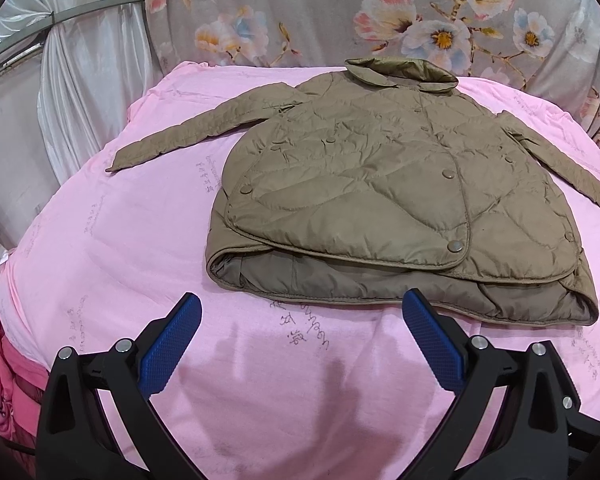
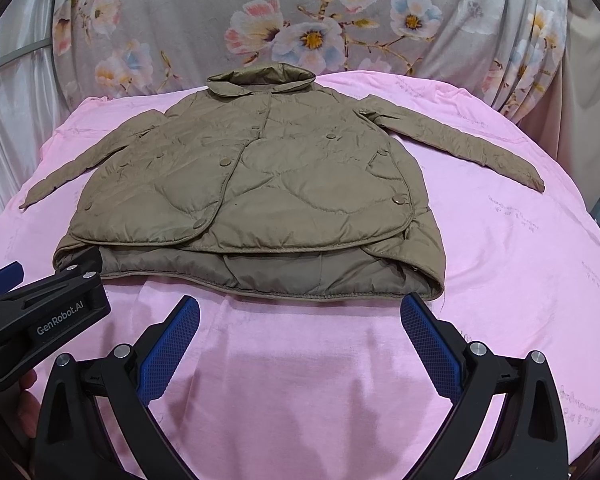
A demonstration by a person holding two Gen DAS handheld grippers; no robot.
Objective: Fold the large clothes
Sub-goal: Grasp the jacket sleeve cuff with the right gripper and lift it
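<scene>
An olive quilted jacket (image 1: 384,184) (image 2: 256,184) lies face up on a pink sheet (image 1: 140,240) (image 2: 500,264), collar at the far side, both sleeves spread outward, snaps done up. Its hem faces me. My left gripper (image 1: 302,320) hovers open just short of the hem, nothing between its blue pads. My right gripper (image 2: 300,322) is also open, just before the hem's right half. In the right wrist view the left gripper (image 2: 4,284) shows at the left edge, by the hem's left corner. A hand (image 2: 26,404) holds it.
A floral grey cloth (image 1: 340,12) (image 2: 300,12) hangs behind the sheet. White drapery (image 1: 60,92) stands at the left. A heap of pink-red fabric (image 1: 4,392) lies low at the left edge. Bare pink sheet stretches around the jacket on both sides.
</scene>
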